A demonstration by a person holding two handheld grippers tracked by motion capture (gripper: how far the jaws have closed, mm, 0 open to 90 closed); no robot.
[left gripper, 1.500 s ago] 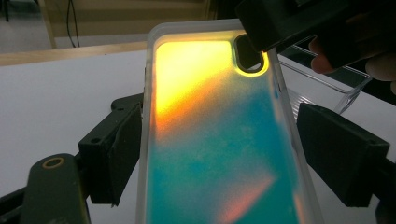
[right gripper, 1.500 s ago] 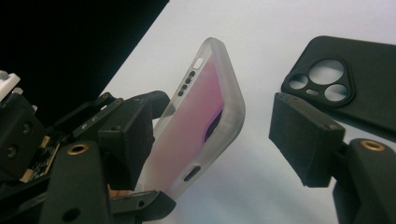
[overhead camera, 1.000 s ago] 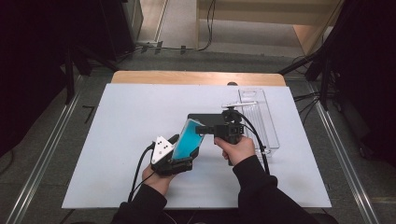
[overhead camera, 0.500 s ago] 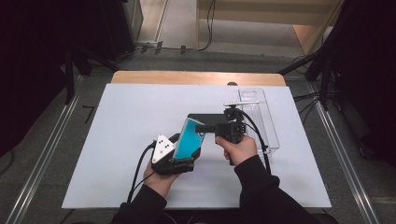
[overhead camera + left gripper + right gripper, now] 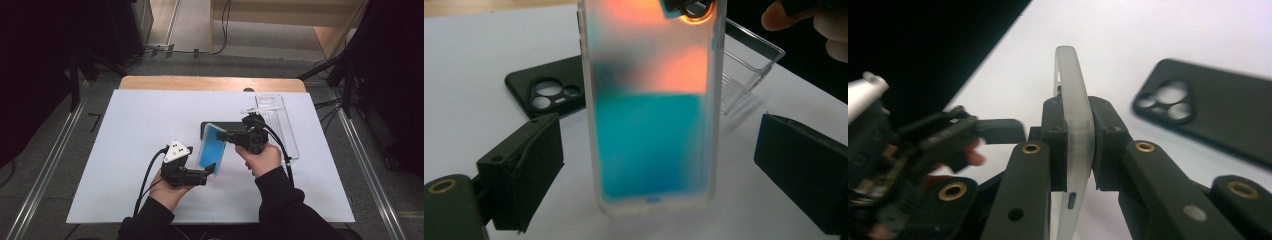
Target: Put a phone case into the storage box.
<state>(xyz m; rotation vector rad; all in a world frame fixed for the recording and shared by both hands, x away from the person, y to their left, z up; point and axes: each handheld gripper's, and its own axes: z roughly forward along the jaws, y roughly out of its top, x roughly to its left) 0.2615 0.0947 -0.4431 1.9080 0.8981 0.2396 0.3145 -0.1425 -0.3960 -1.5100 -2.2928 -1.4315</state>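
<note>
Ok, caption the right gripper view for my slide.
Right gripper clamps the frosted phone case edge-on above the white table; black case lies behind.

Left gripper (image 5: 212, 169) jaws wider, off phone case (image 5: 210, 147)

High view sits above the person's side, looking forward and down over the whole white table (image 5: 130, 125). Left gripper view looks level and close at the translucent phone case (image 5: 651, 105). Right gripper view sees the same case edge-on, very near. Both also catch the black phone case (image 5: 1218, 107).
</note>
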